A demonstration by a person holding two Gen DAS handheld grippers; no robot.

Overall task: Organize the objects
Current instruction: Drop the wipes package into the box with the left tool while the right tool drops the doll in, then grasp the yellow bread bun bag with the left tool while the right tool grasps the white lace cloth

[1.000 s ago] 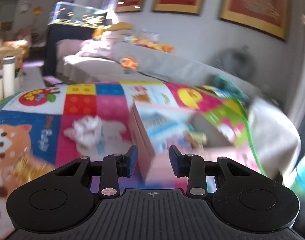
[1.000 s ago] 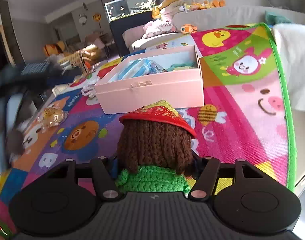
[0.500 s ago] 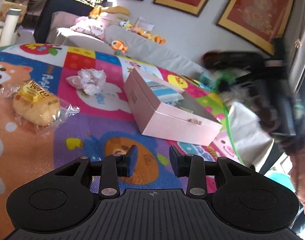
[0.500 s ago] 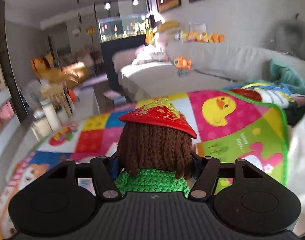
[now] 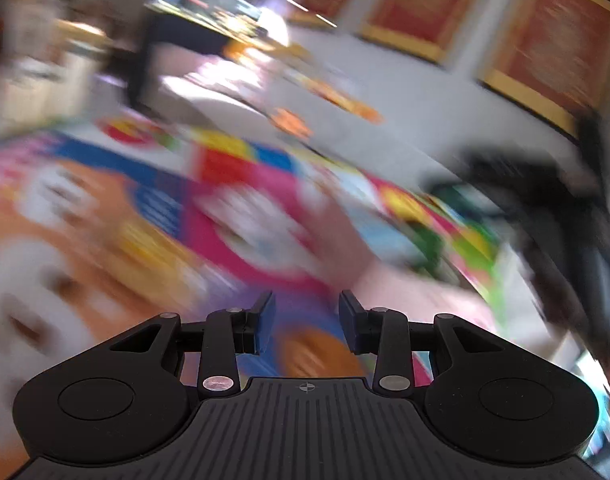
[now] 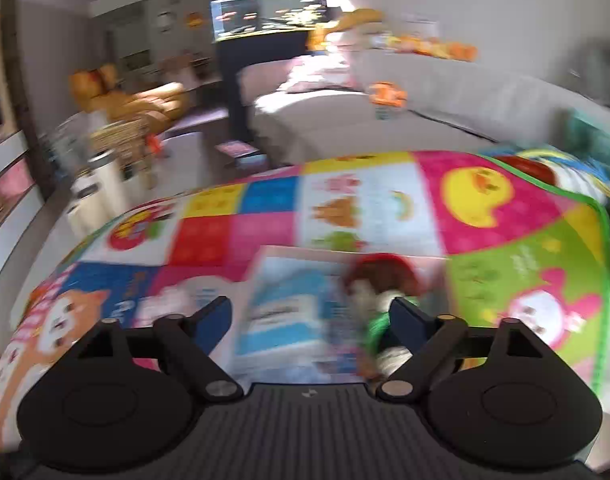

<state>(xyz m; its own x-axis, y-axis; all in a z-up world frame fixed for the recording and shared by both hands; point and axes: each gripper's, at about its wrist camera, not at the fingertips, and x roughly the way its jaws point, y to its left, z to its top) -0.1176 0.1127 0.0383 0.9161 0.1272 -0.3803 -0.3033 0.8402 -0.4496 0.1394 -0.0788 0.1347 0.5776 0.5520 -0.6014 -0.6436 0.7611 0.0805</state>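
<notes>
- Bright patchwork squares of a cartoon play mat (image 6: 385, 208) covered the surface under both cameras, with a grey sofa (image 6: 445, 100) behind it.
- On the mat lay a pink box (image 6: 305, 256), open at the top and blurred in both views.
- Inside the box, toward its right side, lay a crocheted doll (image 6: 379, 280) with brown hair, a red hat and a green body, beside a blue and white packet (image 6: 281, 312).
- Above the box hung the right hand-held gripper (image 6: 310, 318), its fingers (image 6: 211, 318) spread wide and holding nothing; the doll sat below and between them, nearer the right finger.
- From the left wrist view, the left hand-held gripper (image 5: 306, 326) showed a narrow gap between its blue pads (image 5: 265, 322), with nothing in it.
- Heavy motion blur smeared that view; the pink box (image 5: 405, 280) appeared only as a pale shape ahead and to the right.
- Farther back stood a dark fish tank (image 6: 269, 12) and red framed pictures (image 5: 561, 40) on the wall.
</notes>
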